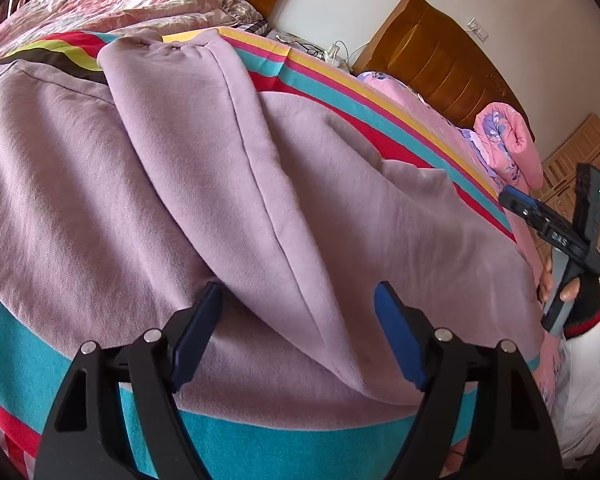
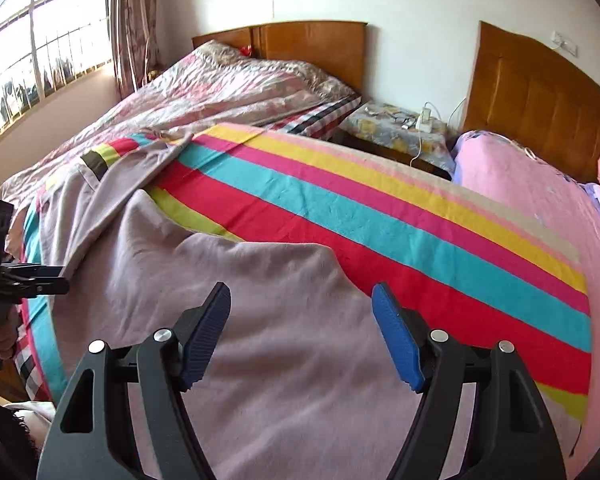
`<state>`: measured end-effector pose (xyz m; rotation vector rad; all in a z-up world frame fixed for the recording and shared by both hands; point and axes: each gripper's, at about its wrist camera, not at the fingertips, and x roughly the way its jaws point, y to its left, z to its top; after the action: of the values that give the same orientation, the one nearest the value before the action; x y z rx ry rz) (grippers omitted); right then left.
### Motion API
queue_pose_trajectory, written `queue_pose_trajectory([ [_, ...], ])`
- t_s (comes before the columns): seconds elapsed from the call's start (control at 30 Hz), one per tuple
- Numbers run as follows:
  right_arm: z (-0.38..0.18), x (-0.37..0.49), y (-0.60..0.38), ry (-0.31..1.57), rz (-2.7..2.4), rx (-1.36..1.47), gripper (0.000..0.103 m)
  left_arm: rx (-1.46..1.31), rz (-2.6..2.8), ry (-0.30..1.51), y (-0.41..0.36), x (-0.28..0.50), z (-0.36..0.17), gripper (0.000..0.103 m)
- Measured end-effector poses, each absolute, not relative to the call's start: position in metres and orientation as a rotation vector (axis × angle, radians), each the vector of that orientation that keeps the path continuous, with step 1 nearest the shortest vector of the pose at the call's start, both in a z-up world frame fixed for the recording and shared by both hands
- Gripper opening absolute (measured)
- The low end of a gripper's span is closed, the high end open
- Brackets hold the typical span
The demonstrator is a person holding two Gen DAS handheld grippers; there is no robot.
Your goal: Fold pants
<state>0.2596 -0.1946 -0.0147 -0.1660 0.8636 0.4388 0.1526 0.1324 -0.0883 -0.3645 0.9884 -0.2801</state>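
Note:
Lilac pants [image 1: 204,184] lie spread on a striped blanket [image 1: 332,92] on the bed, with one leg folded over the other as a raised ridge. My left gripper [image 1: 298,308] is open just above the pants near their front edge, holding nothing. The right gripper shows at the right in the left wrist view [image 1: 556,236], held in a hand beyond the pants. In the right wrist view my right gripper [image 2: 300,312] is open and empty above the pants [image 2: 268,320]. The left gripper [image 2: 28,280] shows at the left edge there.
The striped blanket [image 2: 380,216] covers the near bed, with a pink sheet [image 2: 520,184] and a rolled pink quilt [image 1: 508,140] toward the wooden headboard [image 2: 540,96]. A second bed [image 2: 220,80] and a cluttered nightstand [image 2: 396,124] stand beyond. A window [image 2: 40,40] is on the left.

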Motion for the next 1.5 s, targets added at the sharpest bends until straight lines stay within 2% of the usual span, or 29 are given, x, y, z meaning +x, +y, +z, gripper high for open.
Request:
queue_pose_trajectory([
  [0.1,-0.044,0.299,-0.194,0.946,0.505,-0.131,0.064,-0.354,-0.295,0.978,0.134,0.151,-0.088,0.078],
  [0.17,-0.058,0.313,-0.196,0.989,0.536,-0.106,0.063,-0.352,-0.303,0.964,0.133,0.150,-0.090,0.079],
  [0.3,-0.073,0.317,-0.181,1.010,0.592,-0.135,0.063,-0.268,-0.321,0.936,0.121,0.145,-0.091,0.089],
  [0.37,-0.073,0.315,-0.179,0.987,0.592,-0.139,0.058,-0.205,-0.312,0.930,0.111,0.144,-0.092,0.093],
  [0.4,-0.072,0.316,-0.179,0.986,0.584,-0.123,0.047,-0.170,-0.301,0.928,0.106,0.143,-0.092,0.095],
  [0.43,-0.069,0.314,-0.181,0.973,0.558,-0.113,0.031,-0.138,-0.289,0.925,0.101,0.143,-0.093,0.096],
  [0.5,-0.059,0.309,-0.184,0.927,0.494,-0.129,0.016,-0.076,-0.269,0.923,0.092,0.142,-0.096,0.097],
  [0.53,-0.054,0.306,-0.188,0.903,0.477,-0.114,0.015,-0.051,-0.260,0.923,0.089,0.142,-0.096,0.097],
  [0.67,-0.071,0.310,-0.192,0.926,0.457,-0.060,0.017,-0.024,-0.254,0.919,0.086,0.142,-0.099,0.100],
  [0.7,-0.071,0.312,-0.194,0.922,0.453,-0.045,0.028,-0.018,-0.252,0.919,0.085,0.142,-0.099,0.101],
  [0.77,-0.066,0.317,-0.200,0.928,0.417,-0.014,0.060,-0.019,-0.254,0.919,0.086,0.142,-0.100,0.101],
  [0.8,-0.061,0.314,-0.202,0.911,0.415,0.000,0.080,-0.029,-0.259,0.917,0.087,0.142,-0.100,0.101],
  [0.9,-0.037,0.296,-0.204,0.860,0.430,0.013,0.079,-0.066,-0.273,0.908,0.092,0.141,-0.099,0.101],
  [0.97,-0.026,0.278,-0.205,0.849,0.408,-0.033,0.072,-0.067,-0.274,0.900,0.093,0.140,-0.099,0.101],
  [1.03,-0.025,0.260,-0.203,0.877,0.426,-0.058,0.061,-0.053,-0.268,0.891,0.091,0.139,-0.100,0.101],
  [1.07,-0.028,0.252,-0.201,0.897,0.451,-0.066,0.060,-0.045,-0.267,0.887,0.089,0.139,-0.100,0.101],
  [1.23,-0.063,0.251,-0.203,1.019,0.445,-0.053,0.059,-0.059,-0.273,0.880,0.091,0.138,-0.100,0.101],
  [1.37,-0.068,0.268,-0.225,0.973,0.310,0.058,0.056,-0.078,-0.282,0.870,0.093,0.135,-0.101,0.101],
  [1.5,-0.053,0.250,-0.216,0.931,0.395,0.091,0.060,-0.088,-0.285,0.864,0.094,0.132,-0.100,0.101],
])
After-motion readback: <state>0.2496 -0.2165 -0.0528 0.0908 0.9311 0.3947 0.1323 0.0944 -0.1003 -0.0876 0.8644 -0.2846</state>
